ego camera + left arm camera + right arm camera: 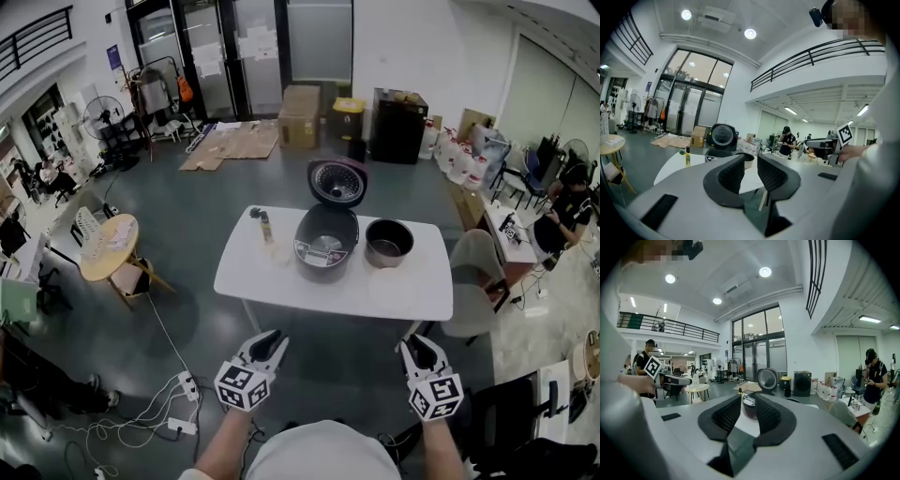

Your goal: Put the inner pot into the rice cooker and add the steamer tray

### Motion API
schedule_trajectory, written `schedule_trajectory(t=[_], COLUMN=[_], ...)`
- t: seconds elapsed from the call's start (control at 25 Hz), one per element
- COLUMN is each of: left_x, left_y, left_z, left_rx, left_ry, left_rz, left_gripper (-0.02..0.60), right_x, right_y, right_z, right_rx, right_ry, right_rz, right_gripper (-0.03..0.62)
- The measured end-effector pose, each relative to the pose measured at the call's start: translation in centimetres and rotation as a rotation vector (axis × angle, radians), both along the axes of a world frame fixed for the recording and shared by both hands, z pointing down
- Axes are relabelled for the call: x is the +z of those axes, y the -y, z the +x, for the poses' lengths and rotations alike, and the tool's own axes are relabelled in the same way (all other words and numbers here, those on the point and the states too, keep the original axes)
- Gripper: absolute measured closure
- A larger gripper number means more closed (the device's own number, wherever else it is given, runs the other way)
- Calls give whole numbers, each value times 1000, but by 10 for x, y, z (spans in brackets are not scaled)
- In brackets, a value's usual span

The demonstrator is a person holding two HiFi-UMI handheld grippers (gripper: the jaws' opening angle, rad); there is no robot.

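A dark rice cooker (325, 246) stands in the middle of a white table (262, 277), its lid (337, 181) raised at the back. Just right of it sits the metal inner pot (388, 242). Both grippers hover well short of the table's near edge, over the floor. My left gripper (270, 339) is open with nothing between its jaws, and so is my right gripper (415, 345). The left gripper view looks past the left gripper (751, 161) to the cooker's lid (723, 136). Between the parted jaws of the right gripper (747, 404) the cooker (749, 408) shows far off.
A small yellow bottle (266, 226) stands on the table's left part. A round wooden table (108, 246) is at the left, a chair (478, 267) at the table's right end. Power strips and cables (183, 403) lie on the floor near my left. A person (562, 211) sits at the right.
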State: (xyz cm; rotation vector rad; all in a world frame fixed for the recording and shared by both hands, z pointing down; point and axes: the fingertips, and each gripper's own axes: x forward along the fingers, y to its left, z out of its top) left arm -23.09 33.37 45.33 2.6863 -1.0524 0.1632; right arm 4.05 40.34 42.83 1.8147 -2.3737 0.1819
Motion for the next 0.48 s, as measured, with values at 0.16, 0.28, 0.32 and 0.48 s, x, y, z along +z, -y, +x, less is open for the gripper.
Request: schedule_trajectory(t=[0.16,0.28,0.32,0.48], left_x=[1,5,7,12], left_y=[-1,-3,-4,-7], left_z=[7,10,12,25], left_rx=[0,-9,-12,-1], left_ry=[-29,-31,-28,-19], left_rz=[-23,-39,-43,-59], left_gripper=[448,416,397,342], right_x=[-1,2,2,5], right_y=[1,1,1,1], right_z=[8,13,15,25], right_rx=[-12,-20,-22,-37], right_ry=[2,7,7,4], right_rz=[4,4,1,-12], right_gripper=[423,383,376,334])
